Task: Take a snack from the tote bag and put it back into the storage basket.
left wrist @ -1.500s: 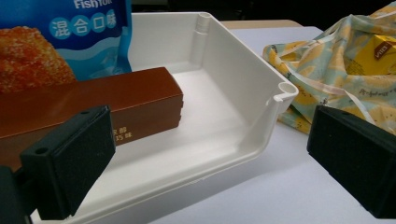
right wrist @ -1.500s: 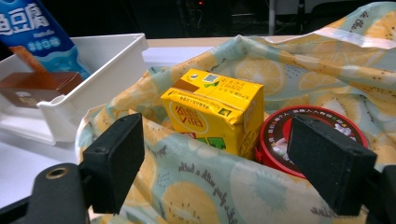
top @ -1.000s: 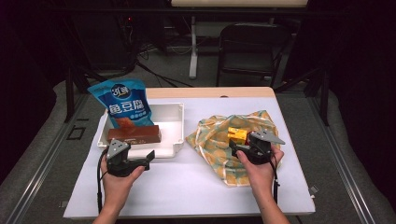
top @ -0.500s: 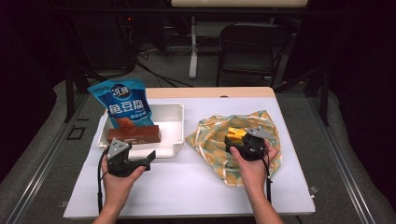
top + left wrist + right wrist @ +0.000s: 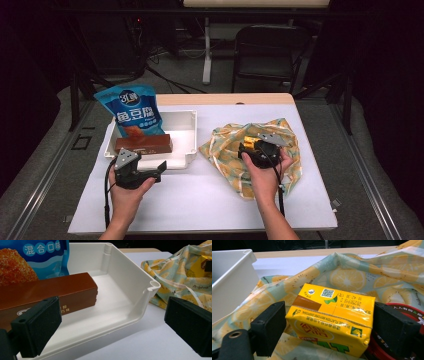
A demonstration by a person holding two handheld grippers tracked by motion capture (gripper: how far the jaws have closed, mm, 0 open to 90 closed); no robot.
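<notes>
a white bin point(image 5: 130, 290) sits just ahead of the left fingers point(image 5: 37, 327), its near wall low between them. in it a brown box point(image 5: 50, 293) lies flat, close past one finger. a blue snack bag point(image 5: 45, 255) (propped at the far end) stands behind the box. a chair point(image 5: 270, 50) stands well beyond.

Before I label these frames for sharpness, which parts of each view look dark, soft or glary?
High view: dark surroundings, evenly lit table, slightly soft. Left gripper view: near jaws blurred, white bin and brown box sharp. Right gripper view: yellow carton crisp with readable print, mild sheen; jaws soft.
</notes>
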